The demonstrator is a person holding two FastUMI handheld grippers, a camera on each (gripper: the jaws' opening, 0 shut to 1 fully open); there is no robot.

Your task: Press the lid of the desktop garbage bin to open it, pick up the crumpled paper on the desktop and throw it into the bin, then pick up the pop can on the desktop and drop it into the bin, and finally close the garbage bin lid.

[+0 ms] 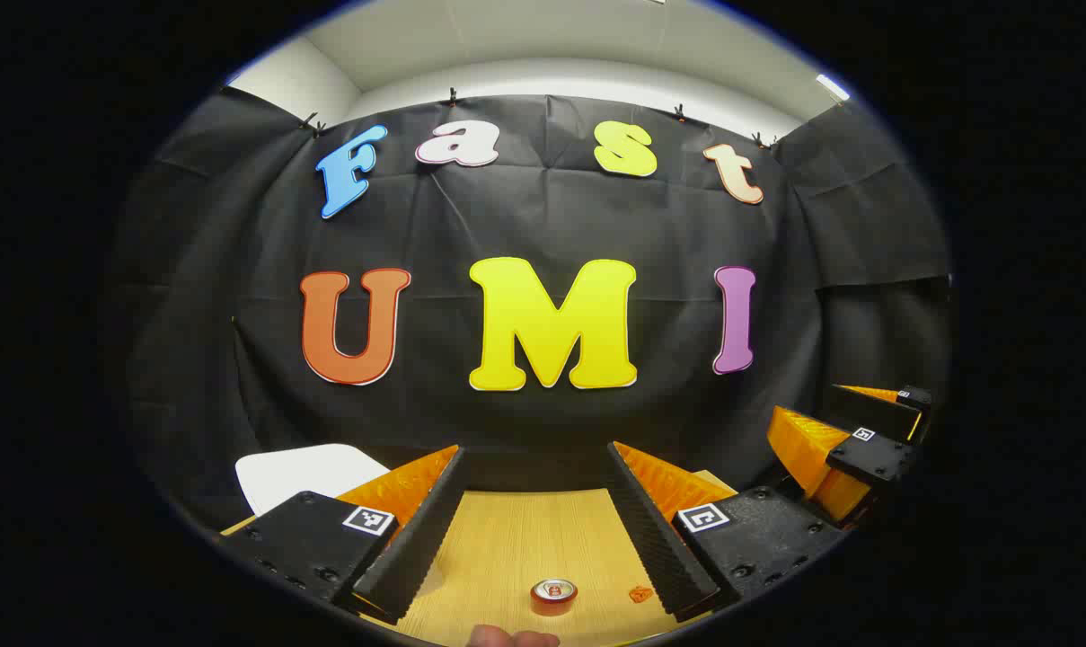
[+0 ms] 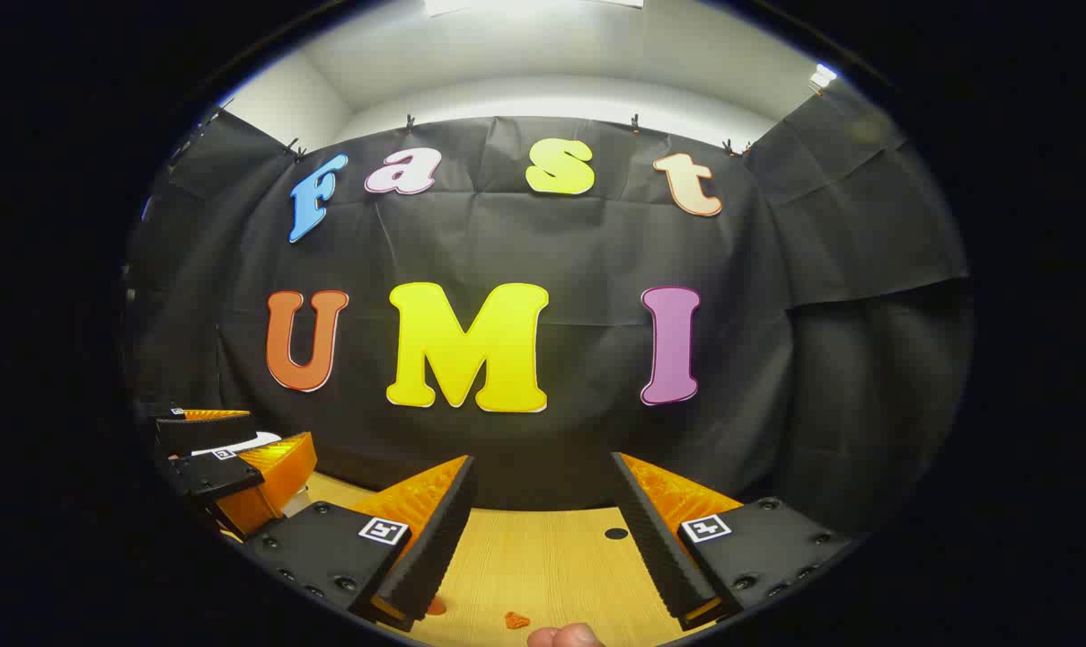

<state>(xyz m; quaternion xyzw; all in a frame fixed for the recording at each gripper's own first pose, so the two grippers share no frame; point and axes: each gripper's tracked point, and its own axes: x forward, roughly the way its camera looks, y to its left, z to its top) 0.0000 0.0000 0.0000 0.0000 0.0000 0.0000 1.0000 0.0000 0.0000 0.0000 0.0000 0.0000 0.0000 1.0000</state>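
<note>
Wood: we see a pale wooden desk (image 1: 525,539) under both grippers, running back to the black cloth wall (image 1: 543,225) at 12 o'clock.
Left gripper: our left gripper (image 1: 535,526) is held above the desk with its fingers spread wide — nothing sits between them.
Can: the can (image 1: 553,595) stands upright on the desk at 6 o'clock in the left gripper view, in the gap between the left fingers but well below them, untouched.
Scrap: a small orange scrap (image 1: 640,593) lies on the desk just beside the can, at its 3 o'clock; we cannot tell what it is.
Bin: a white rounded shape (image 1: 304,474) shows at 8 o'clock in the left gripper view, behind the left finger; we take it for the bin lid, closed or open we cannot tell.
Right gripper: our right gripper (image 2: 543,530) also hangs over the desk, fingers wide apart and holding nothing; in the left gripper view it appears at 4 o'clock.
Desk hole: a small dark round hole (image 2: 616,534) marks the desk between the right fingers.
Hand: a fingertip (image 2: 565,636) edges in at 6 o'clock of the right gripper view.
</note>
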